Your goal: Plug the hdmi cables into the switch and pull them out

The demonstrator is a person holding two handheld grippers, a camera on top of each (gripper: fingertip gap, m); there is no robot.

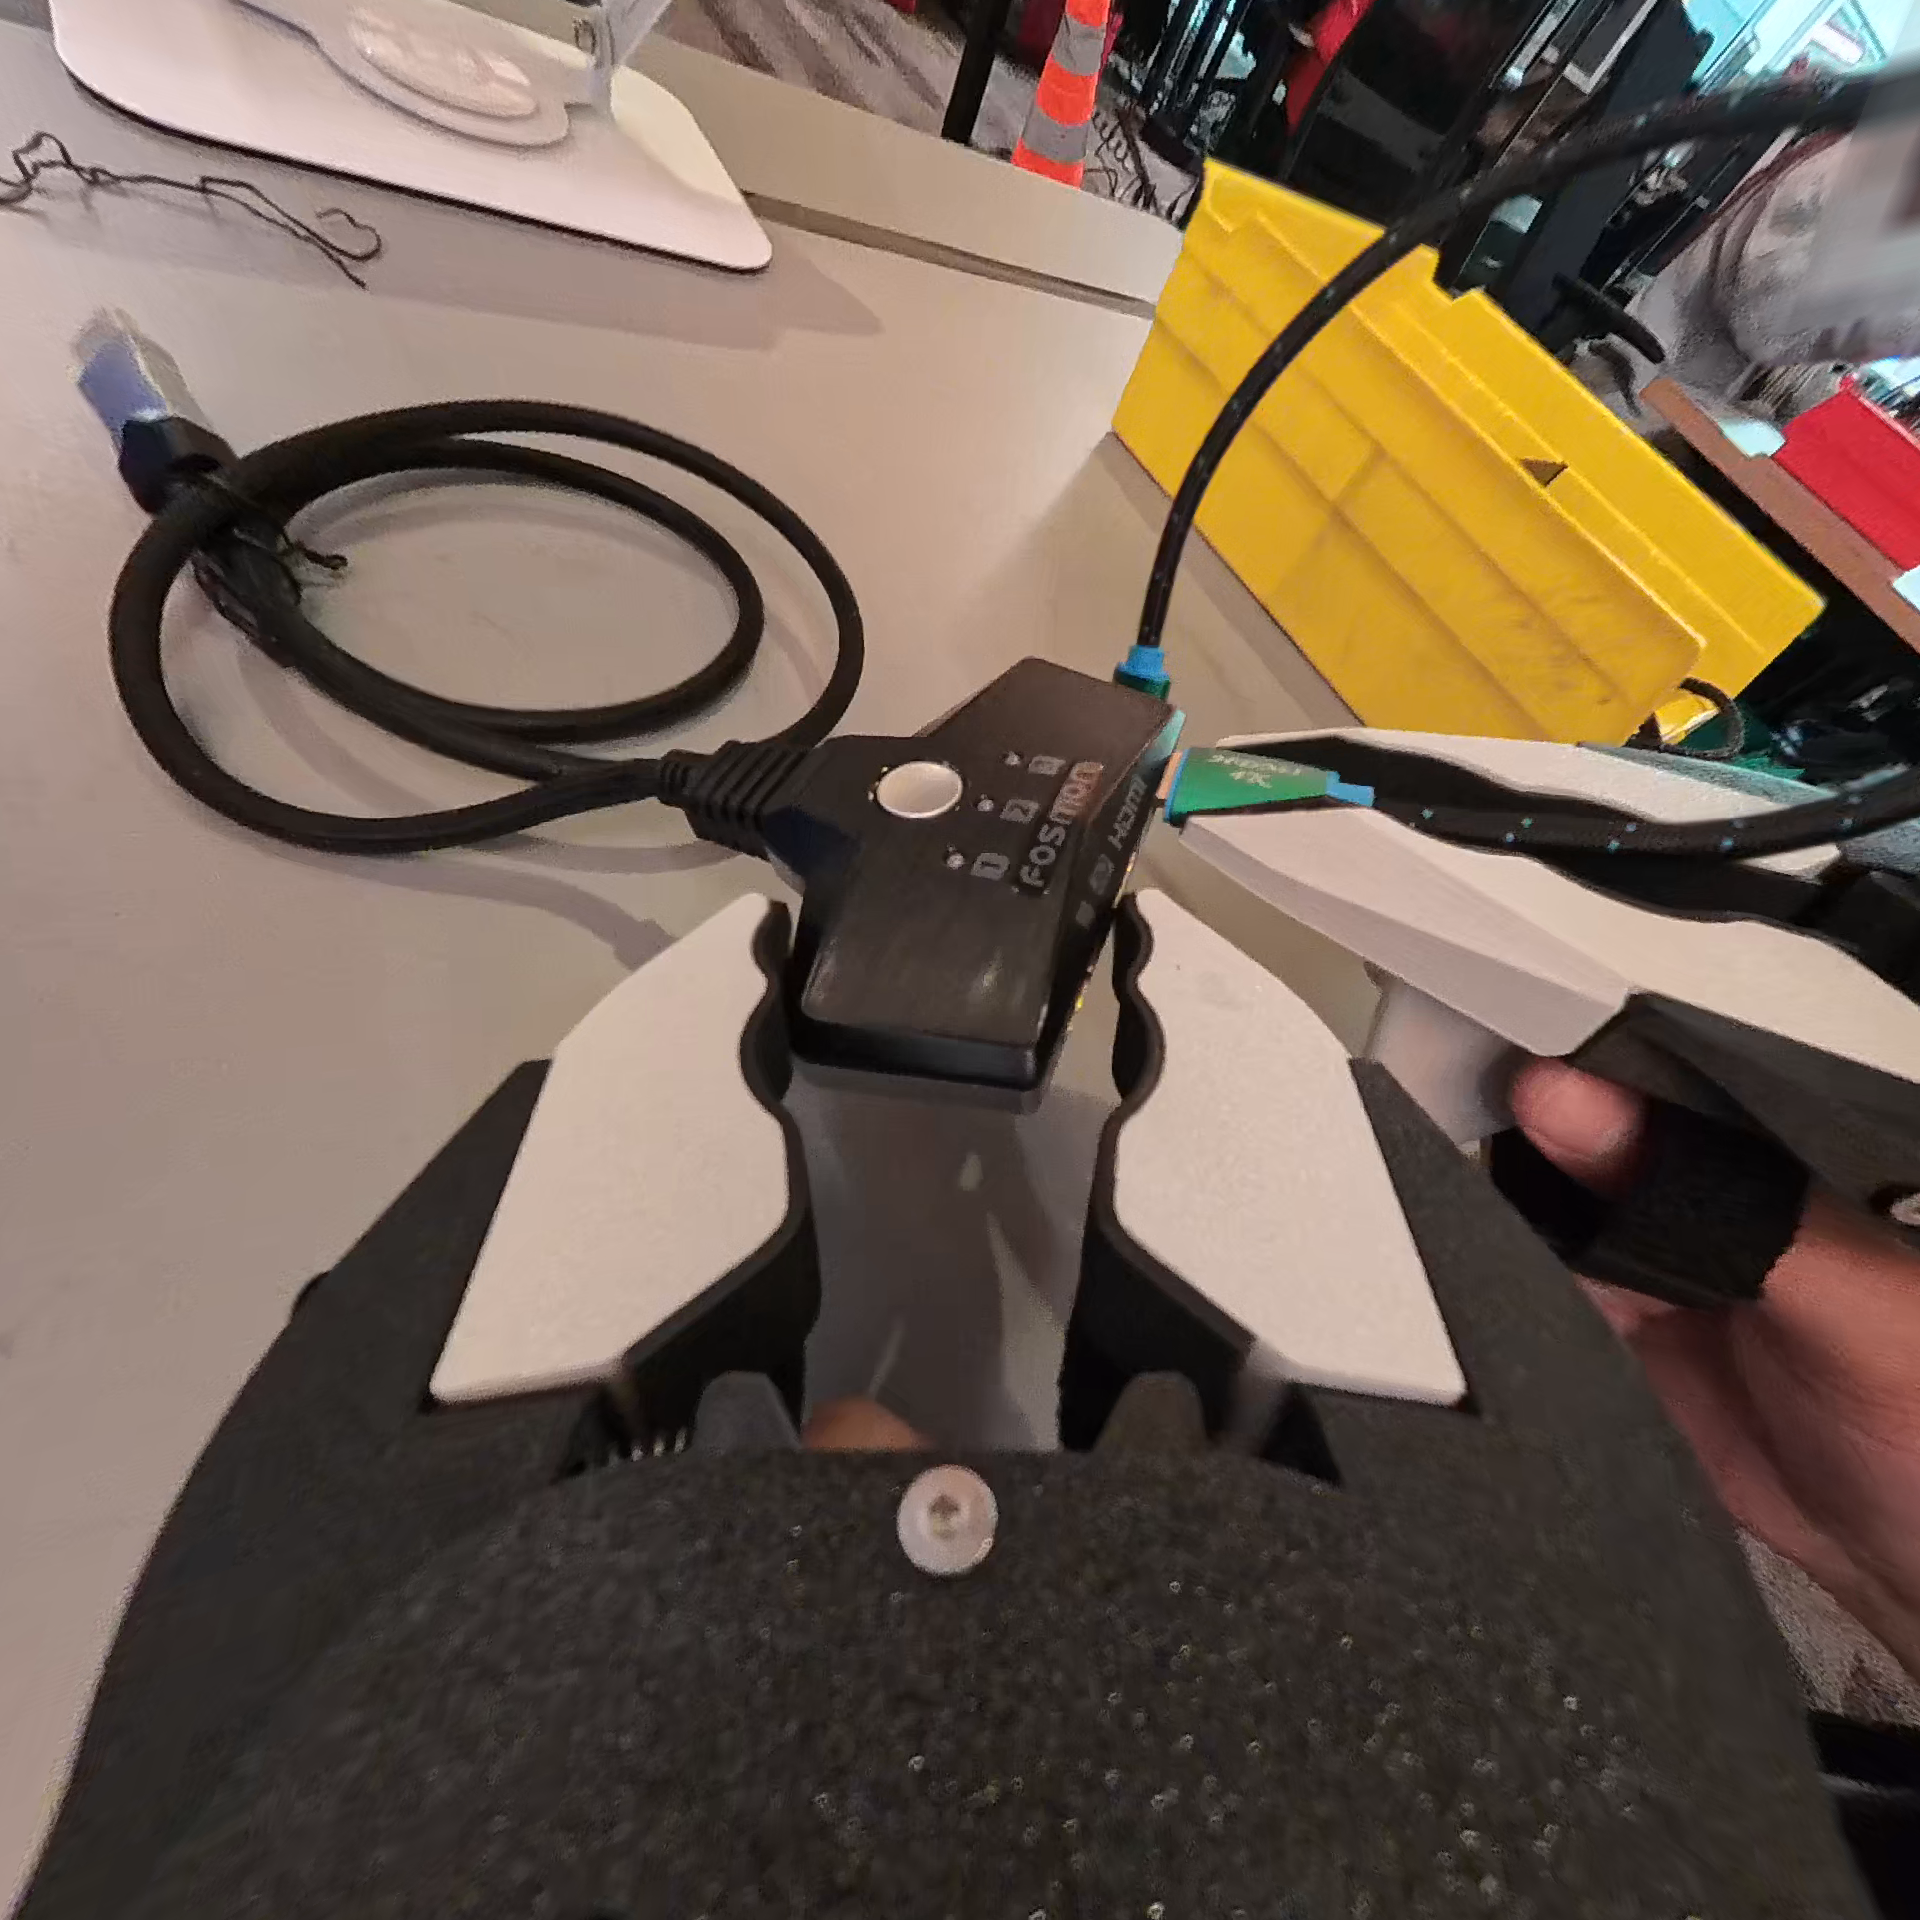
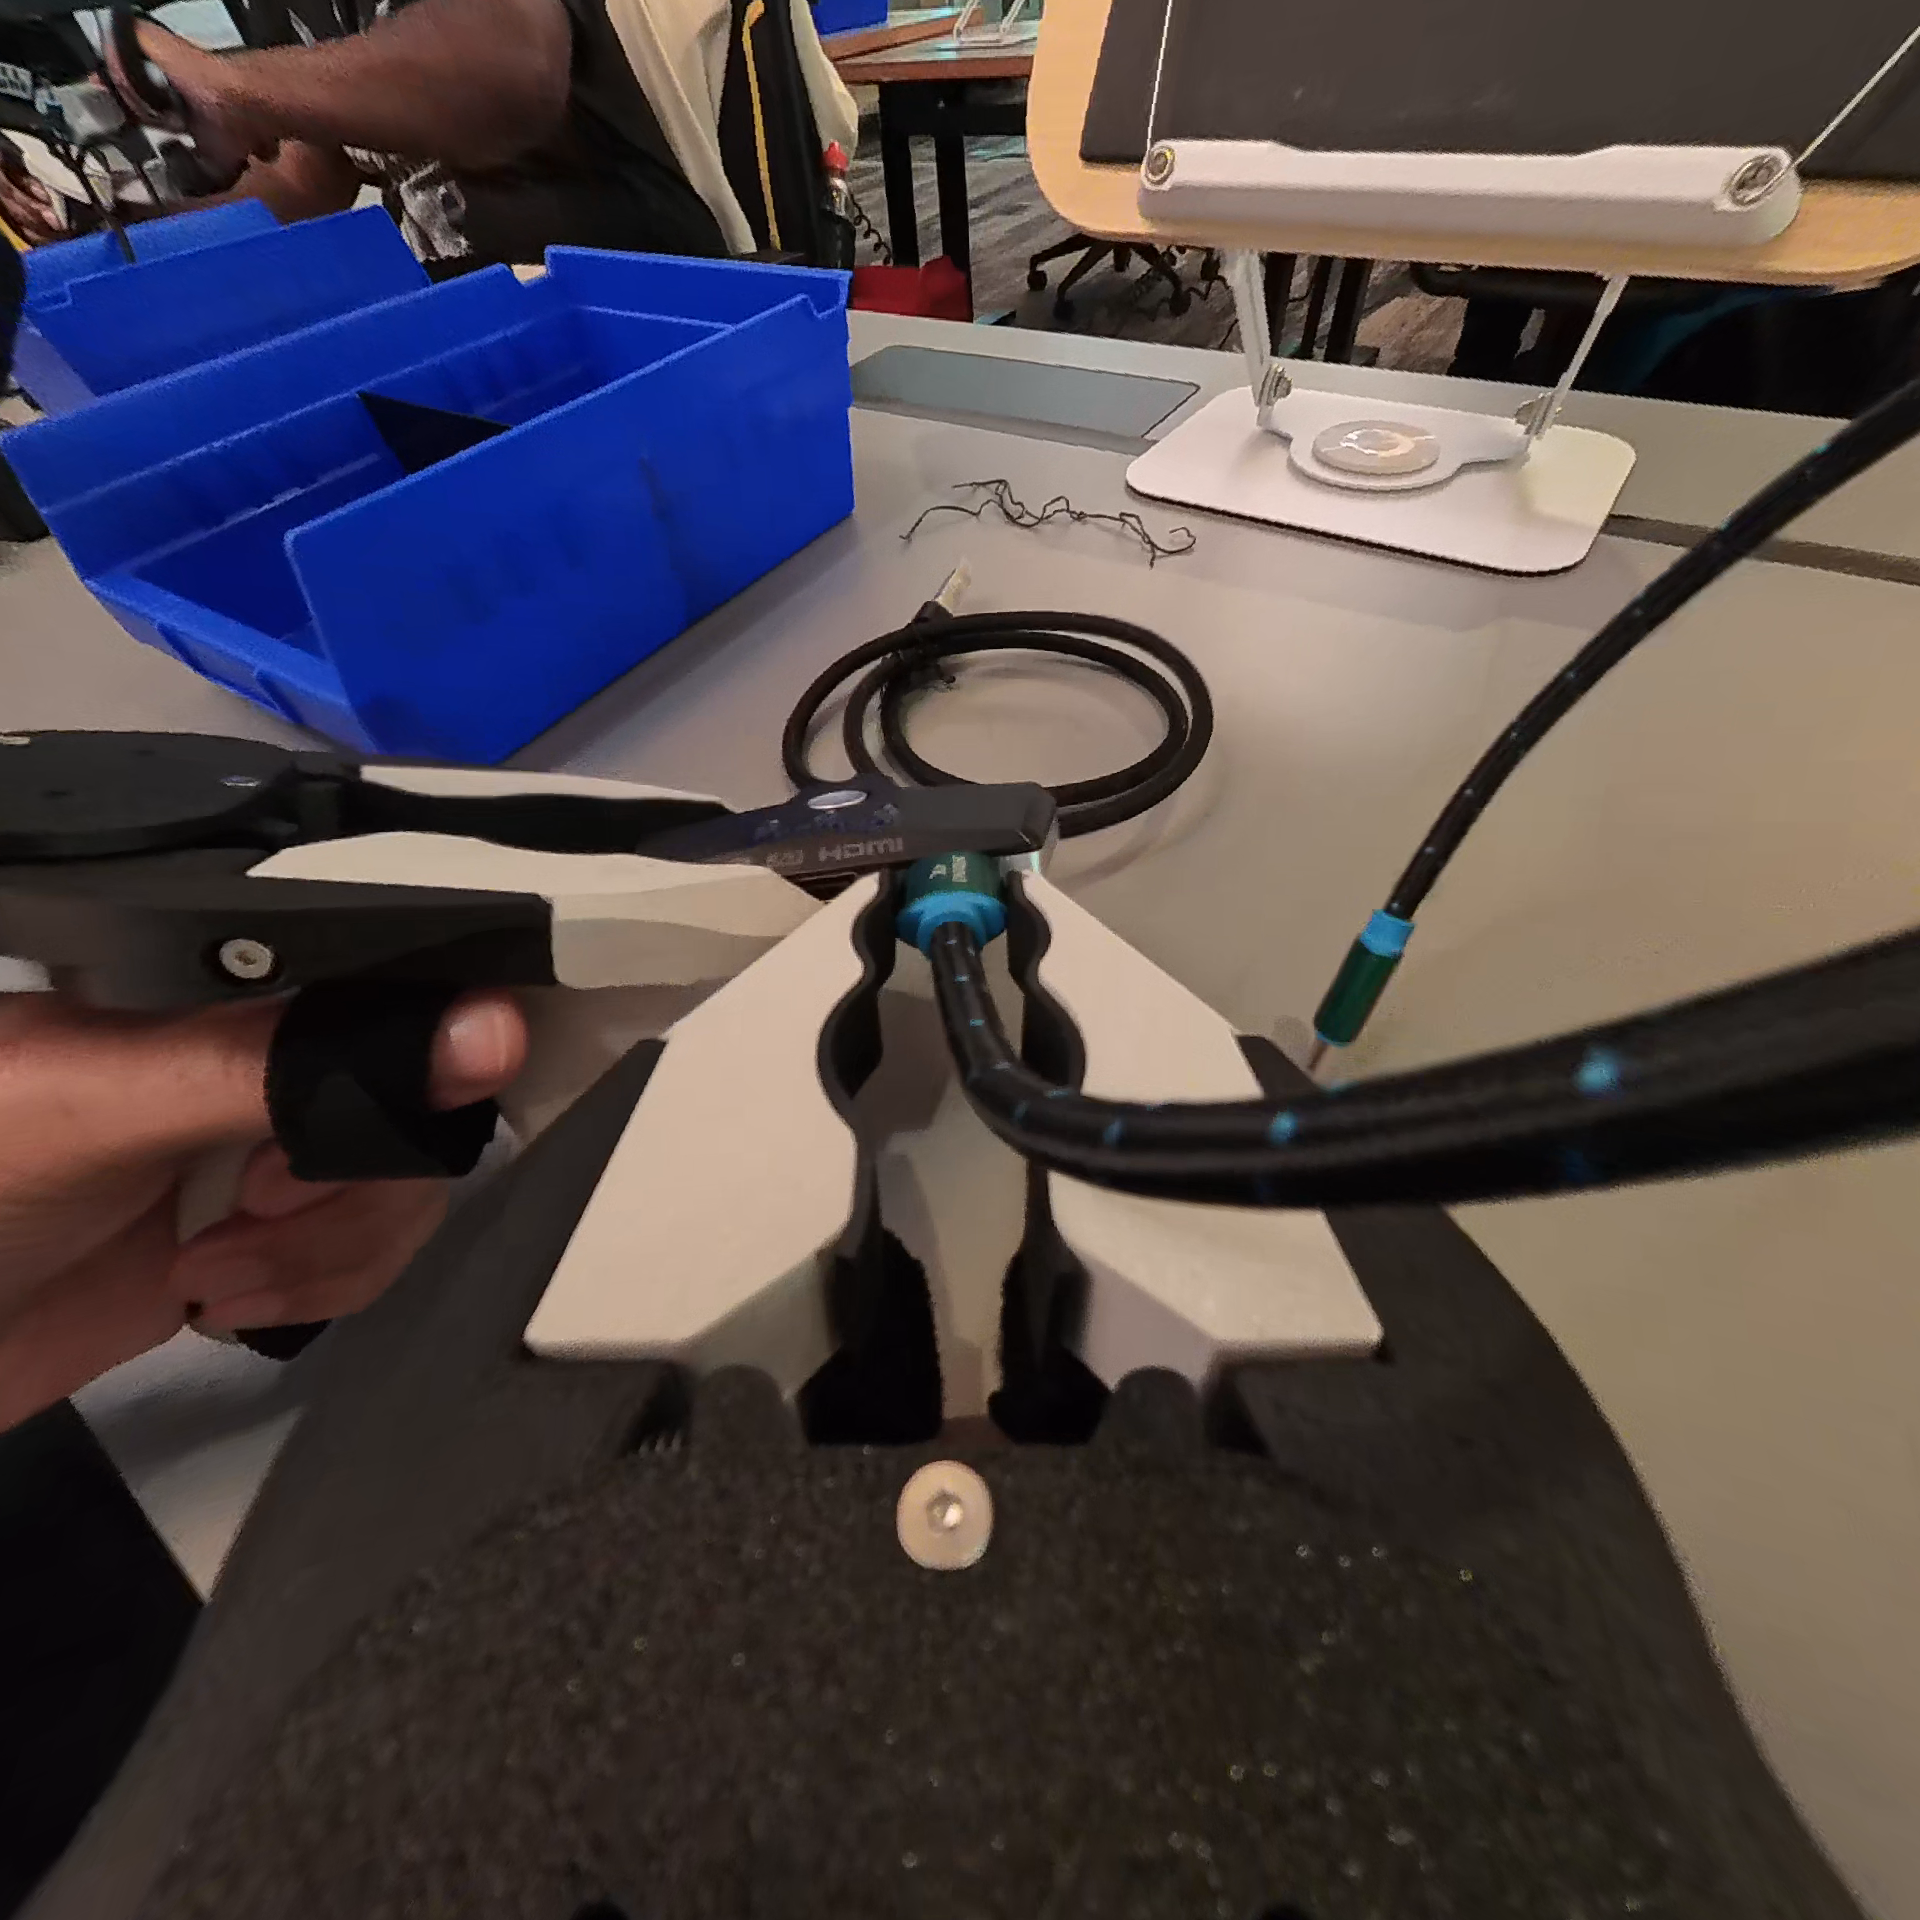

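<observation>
Grippers work together: the left gripper (image 1: 940,956) squeezes the black switch (image 1: 966,862) to keep it steady, so the right gripper (image 2: 951,914), pinching the green plug (image 2: 951,883), can work it at the port.

The flat black switch (image 1: 966,883) sits level above the grey table (image 1: 520,1039), one green-shelled HDMI plug (image 1: 1247,784) at its port edge, another (image 1: 1143,670) just beyond.
</observation>
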